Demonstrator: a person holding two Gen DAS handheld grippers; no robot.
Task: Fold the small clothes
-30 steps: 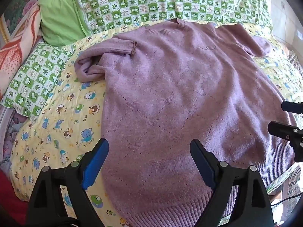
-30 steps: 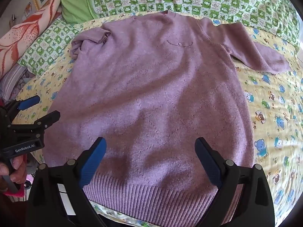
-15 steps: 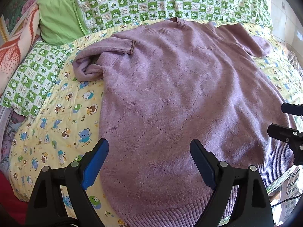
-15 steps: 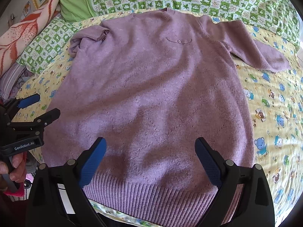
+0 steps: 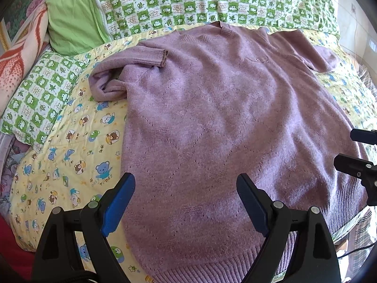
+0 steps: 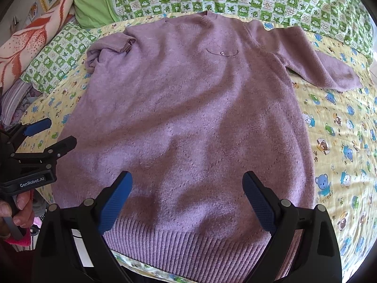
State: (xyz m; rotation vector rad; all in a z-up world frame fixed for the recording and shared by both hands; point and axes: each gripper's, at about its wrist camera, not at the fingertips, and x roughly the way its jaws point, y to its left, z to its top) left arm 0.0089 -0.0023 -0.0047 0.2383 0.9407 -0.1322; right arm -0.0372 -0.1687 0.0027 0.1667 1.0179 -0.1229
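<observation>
On our yellow cartoon-print bed sheet [image 6: 341, 127] a mauve knitted sweater [image 6: 188, 118] lies flat; we hold left gripper [image 5: 185, 188] and right gripper [image 6: 187, 186] spread wide, empty, above its hem.

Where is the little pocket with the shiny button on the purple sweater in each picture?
Left wrist view: the chest pocket sits upper right, near the far sleeve.
Right wrist view: the chest pocket sits upper middle, just right of centre.
Shared landmark: the ribbed neckline, up and to the pocket's left.
</observation>
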